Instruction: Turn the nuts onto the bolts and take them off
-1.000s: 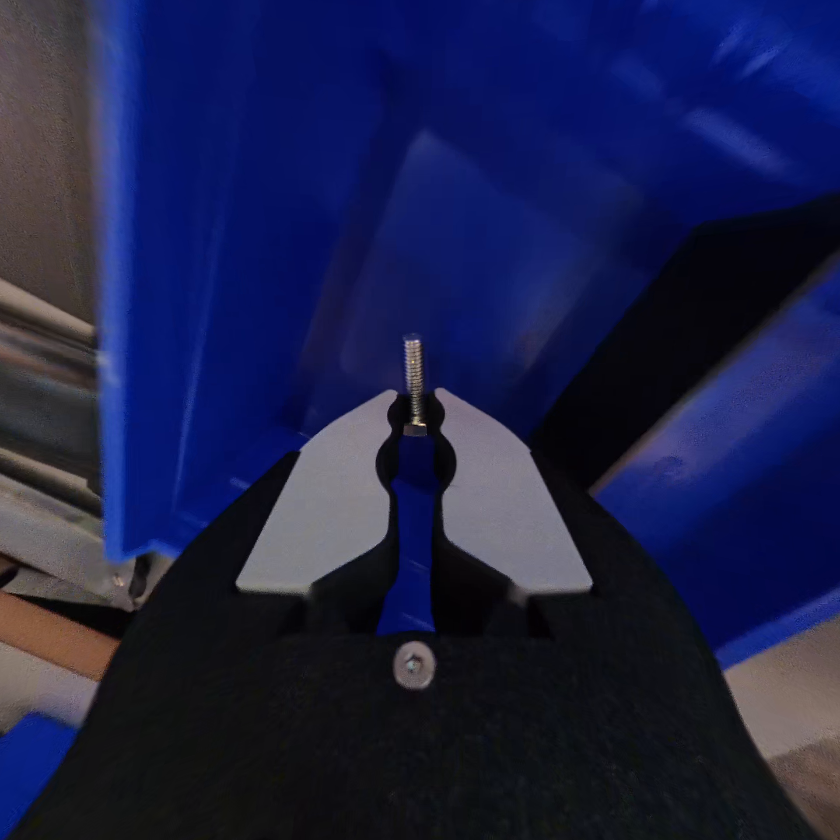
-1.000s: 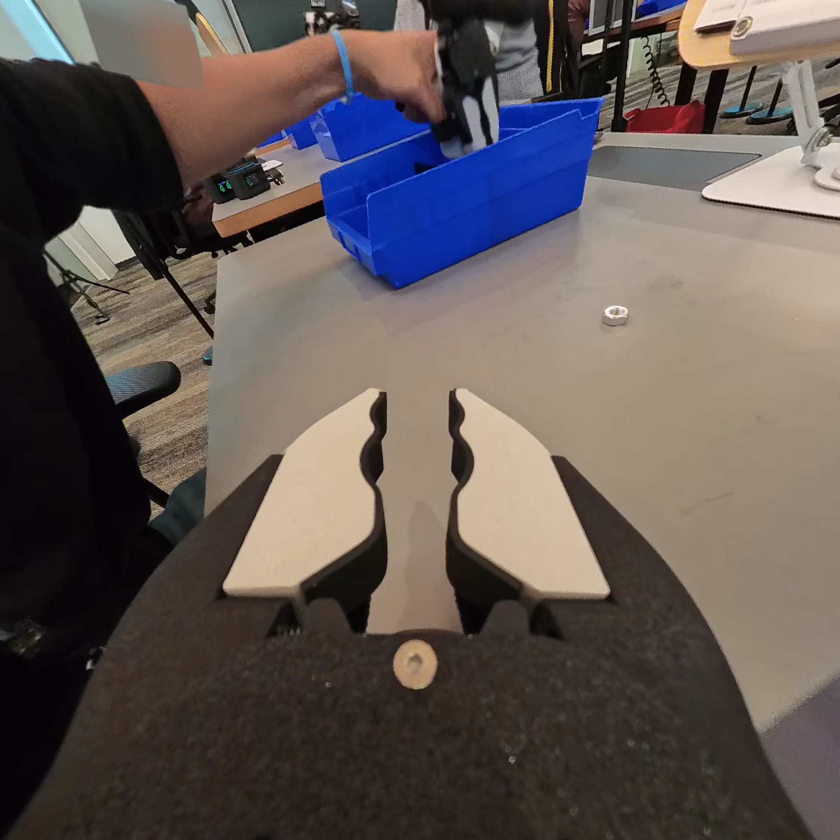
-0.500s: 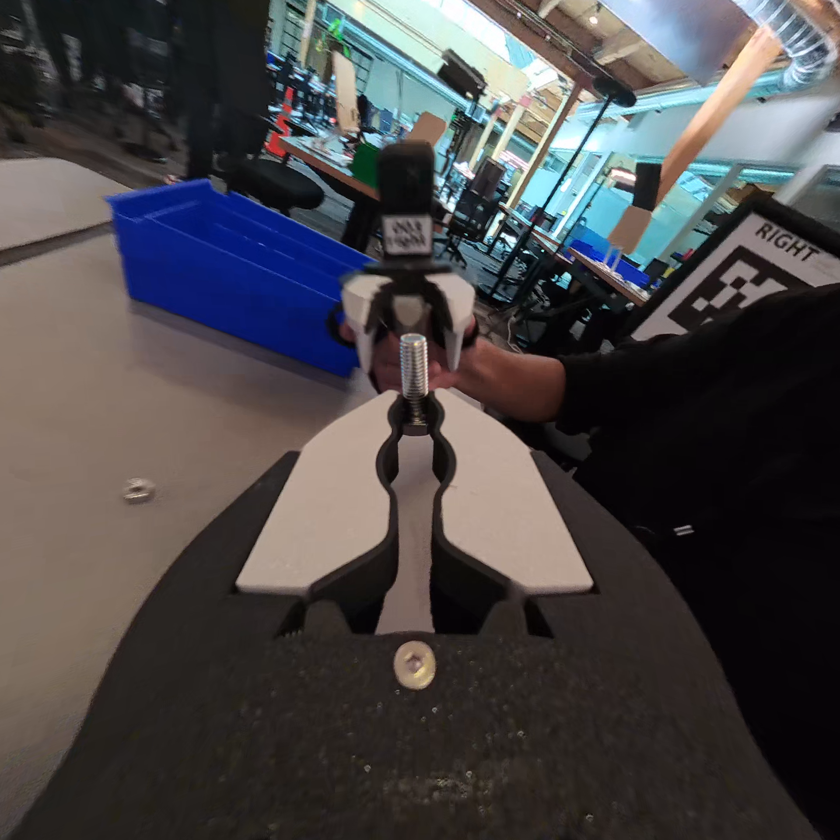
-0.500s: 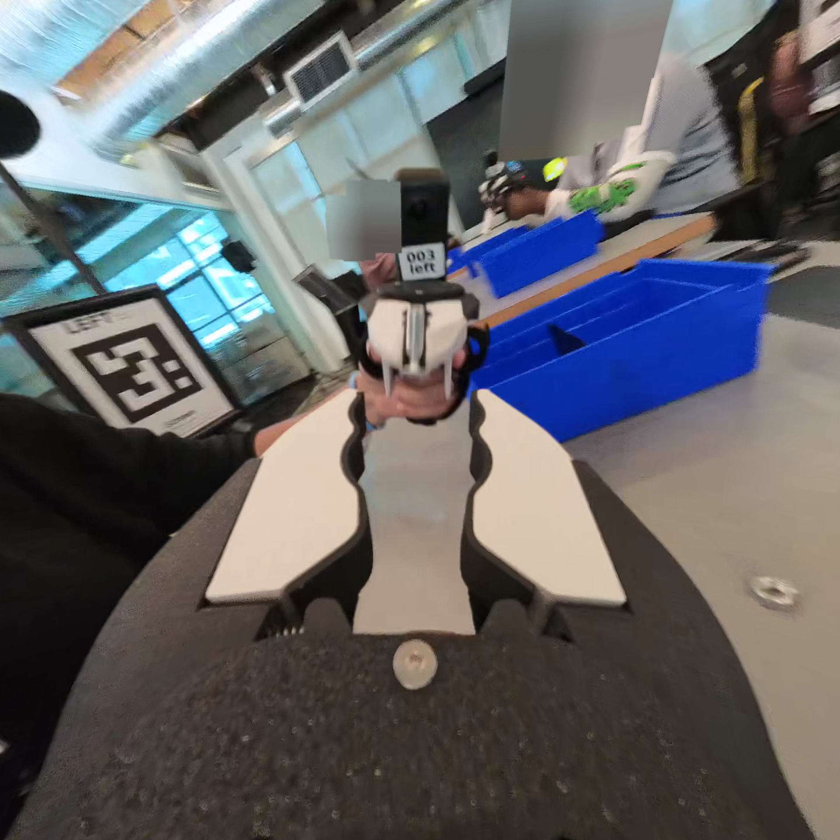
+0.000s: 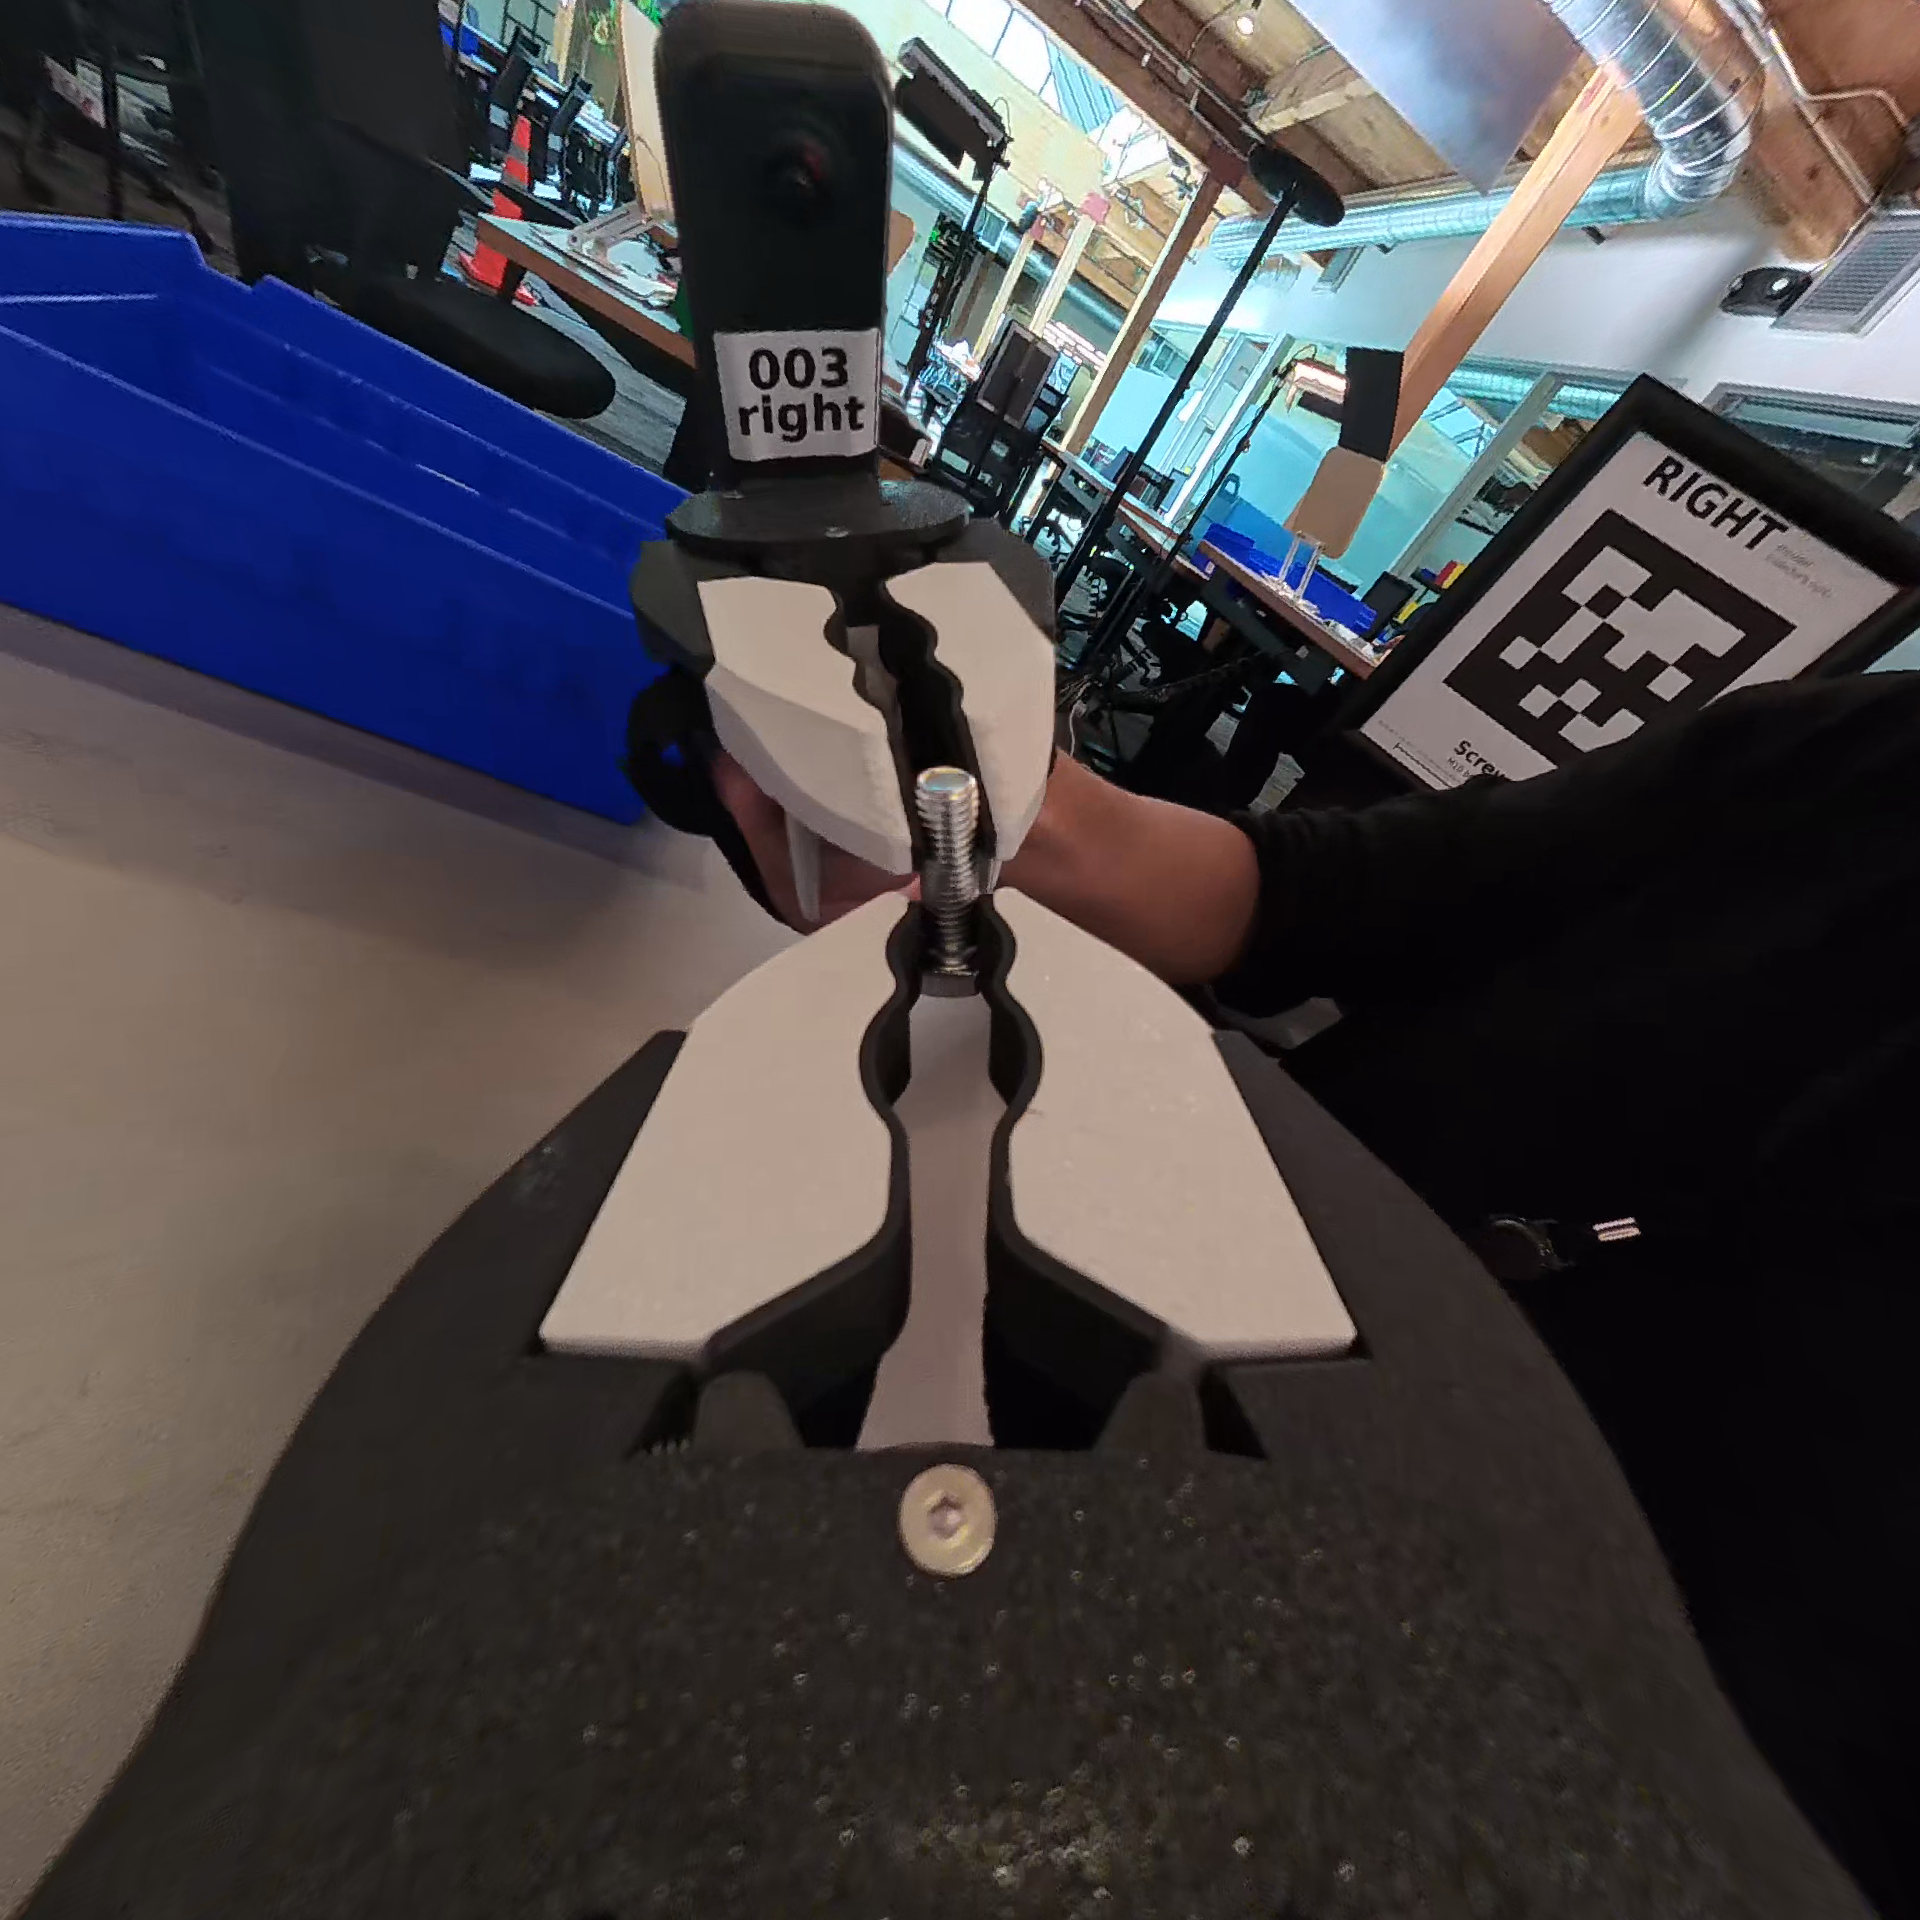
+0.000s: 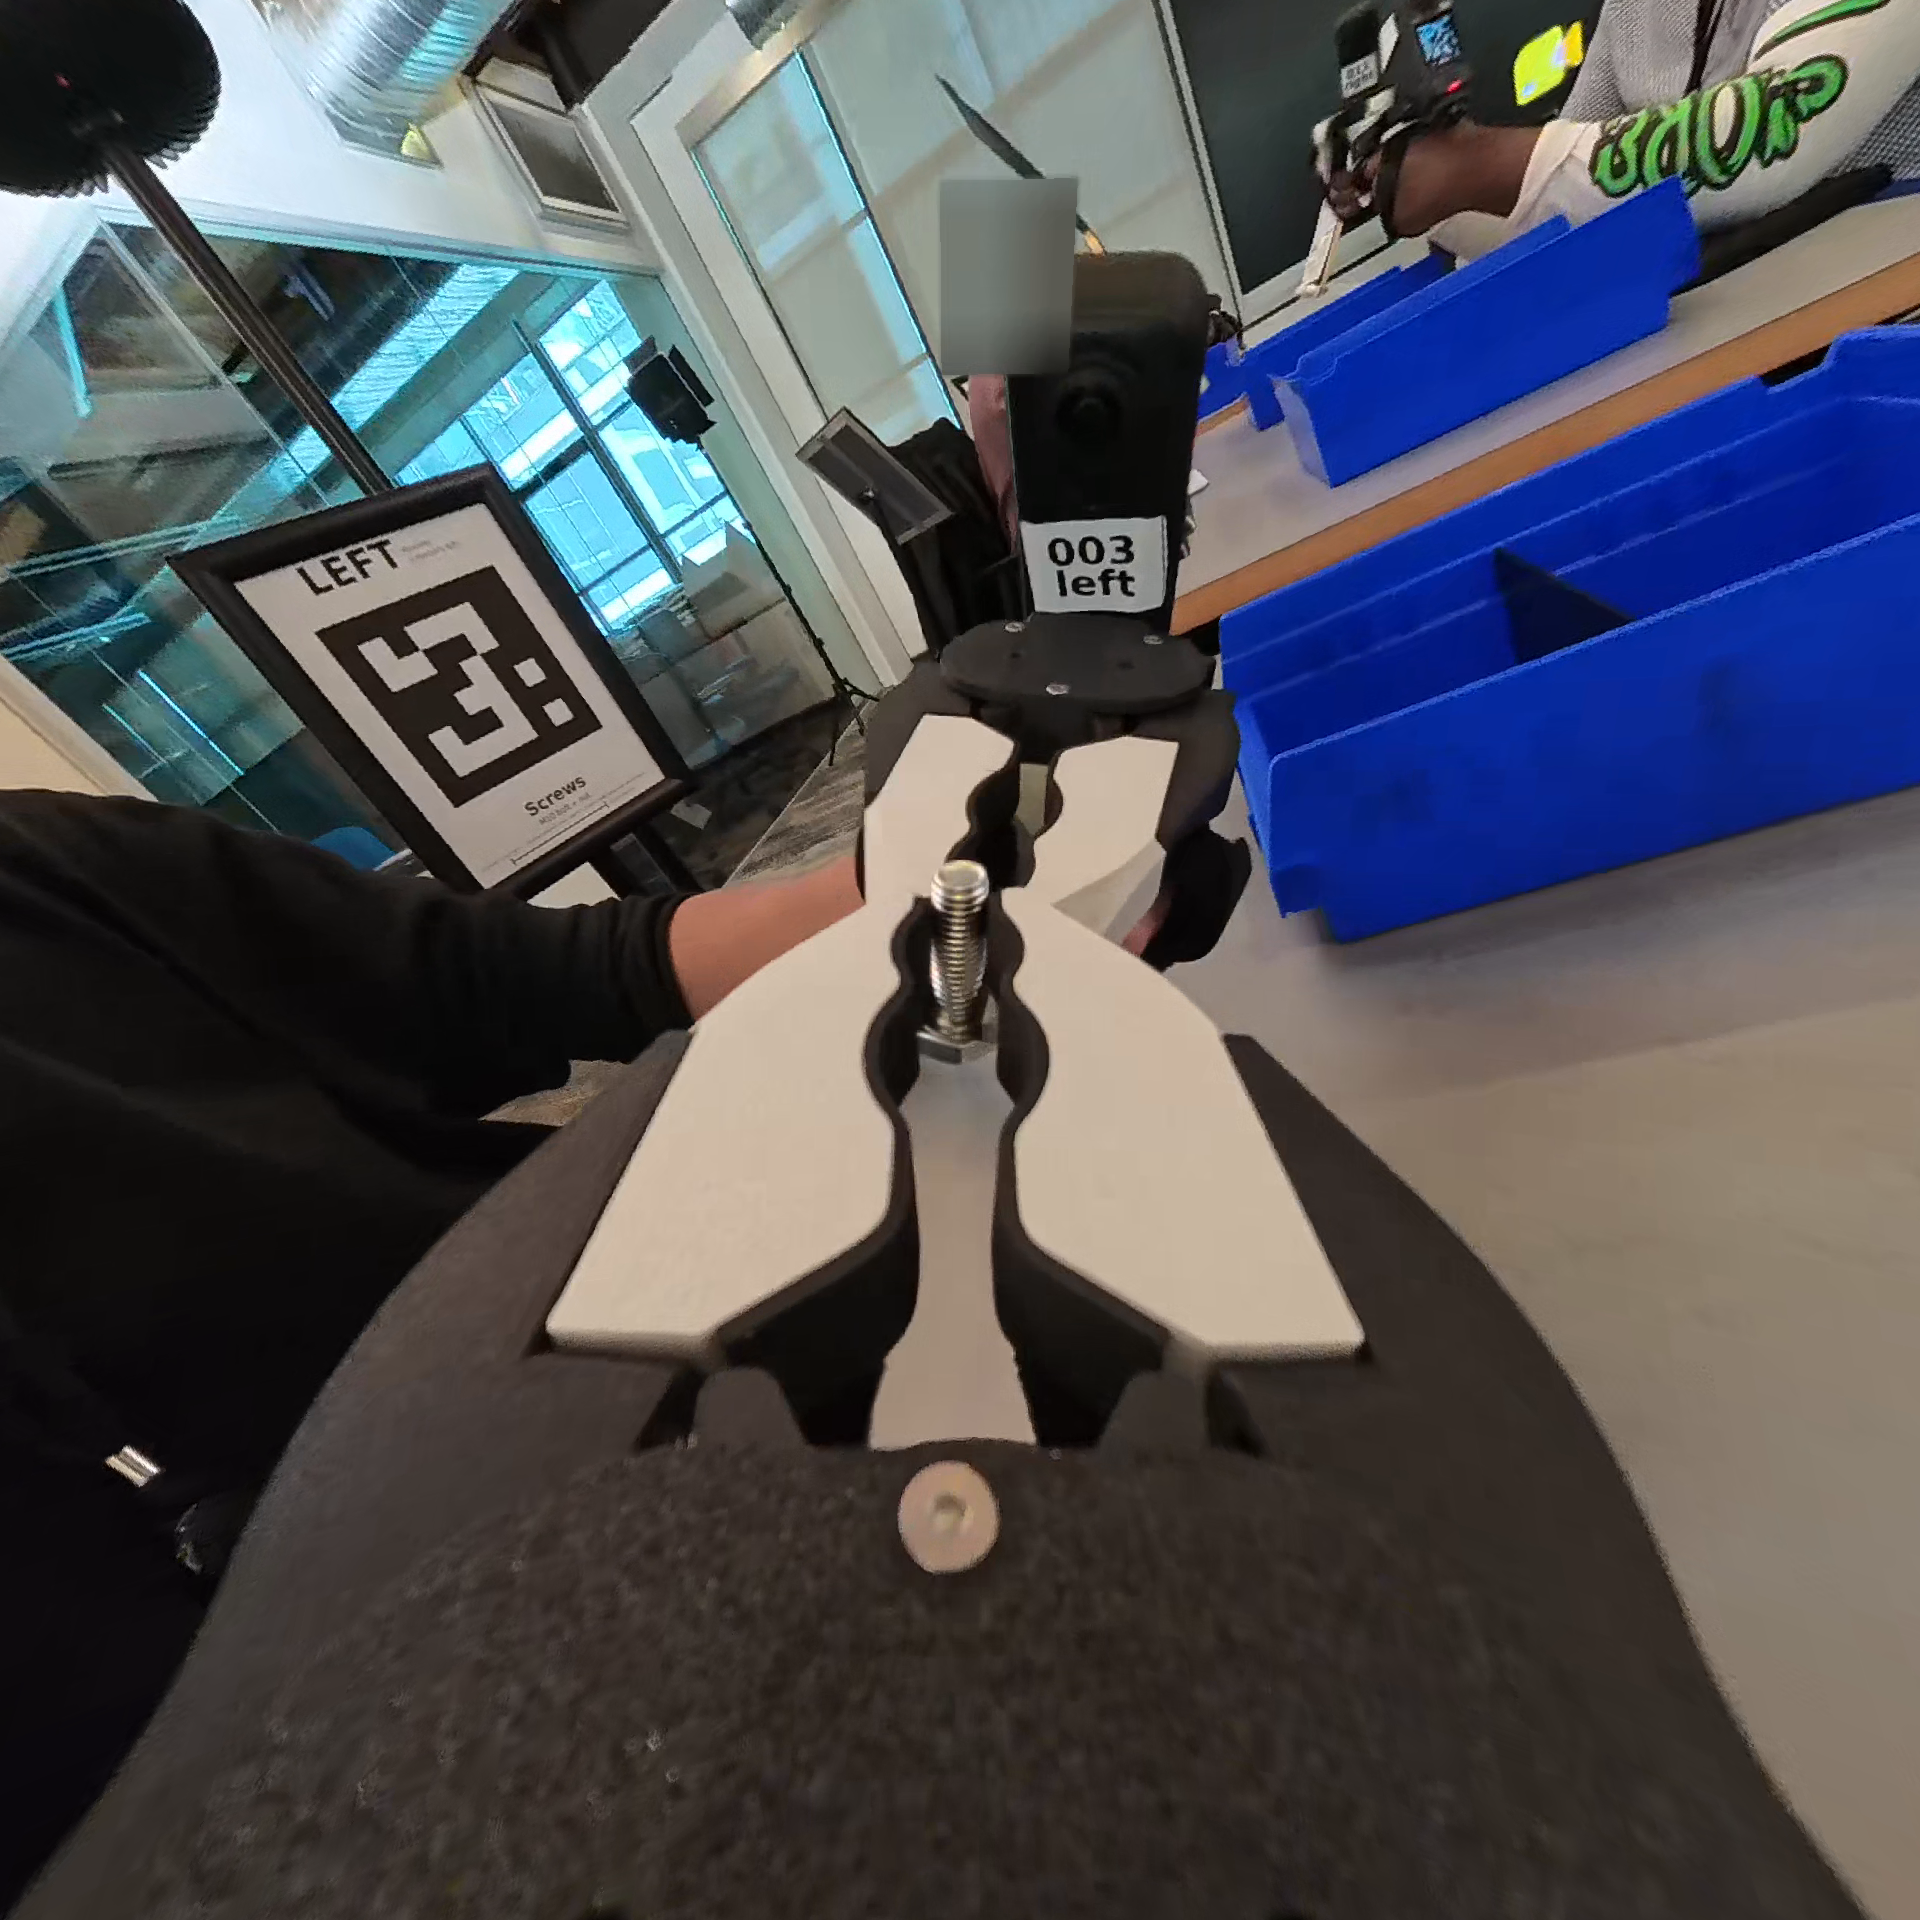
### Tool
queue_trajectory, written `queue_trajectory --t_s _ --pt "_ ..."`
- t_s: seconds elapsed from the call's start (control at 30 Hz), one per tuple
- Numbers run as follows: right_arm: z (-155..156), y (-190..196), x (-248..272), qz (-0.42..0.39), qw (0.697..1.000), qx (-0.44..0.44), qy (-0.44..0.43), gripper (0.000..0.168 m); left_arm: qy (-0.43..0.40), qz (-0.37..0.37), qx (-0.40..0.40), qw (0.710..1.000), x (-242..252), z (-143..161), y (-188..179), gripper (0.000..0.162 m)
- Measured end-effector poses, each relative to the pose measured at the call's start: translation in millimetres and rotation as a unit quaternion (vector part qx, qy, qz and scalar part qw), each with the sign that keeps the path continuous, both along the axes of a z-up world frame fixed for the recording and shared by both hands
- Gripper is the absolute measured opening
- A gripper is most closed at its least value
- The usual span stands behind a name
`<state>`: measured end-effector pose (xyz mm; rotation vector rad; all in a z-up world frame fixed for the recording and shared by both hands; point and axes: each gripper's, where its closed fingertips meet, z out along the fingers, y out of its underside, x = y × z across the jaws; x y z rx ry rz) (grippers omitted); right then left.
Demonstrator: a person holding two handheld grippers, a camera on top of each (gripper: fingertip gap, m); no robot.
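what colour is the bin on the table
Solid blue bin, seen best in the right wrist view.

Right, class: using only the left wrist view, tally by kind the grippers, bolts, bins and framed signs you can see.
Black-and-white two-finger grippers: 2 (left gripper, right gripper)
Silver threaded metal bolt: 1
Blue plastic bin: 1
Black-framed marker sign: 1
Total: 5

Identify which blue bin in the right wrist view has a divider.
The nearest blue bin, on the grey table; a dark divider crosses it. The bins behind show none.
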<state>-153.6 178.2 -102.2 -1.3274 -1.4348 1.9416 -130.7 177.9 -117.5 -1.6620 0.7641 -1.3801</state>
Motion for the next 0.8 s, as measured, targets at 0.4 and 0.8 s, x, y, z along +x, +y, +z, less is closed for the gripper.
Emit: queue_trajectory --t_s 0.4,0.8 --pt "5.0 19.3 -0.7 -0.090 0.994 0.056 0.015 0.009 0.090 0.156 0.097 0.979 -8.1 -14.9 11.2 0.054" --pt "-4.9 6.4 -7.6 -0.075 0.994 0.078 0.017 0.009 0.088 0.139 0.102 0.981 2.0 -19.1 8.4 0.035"
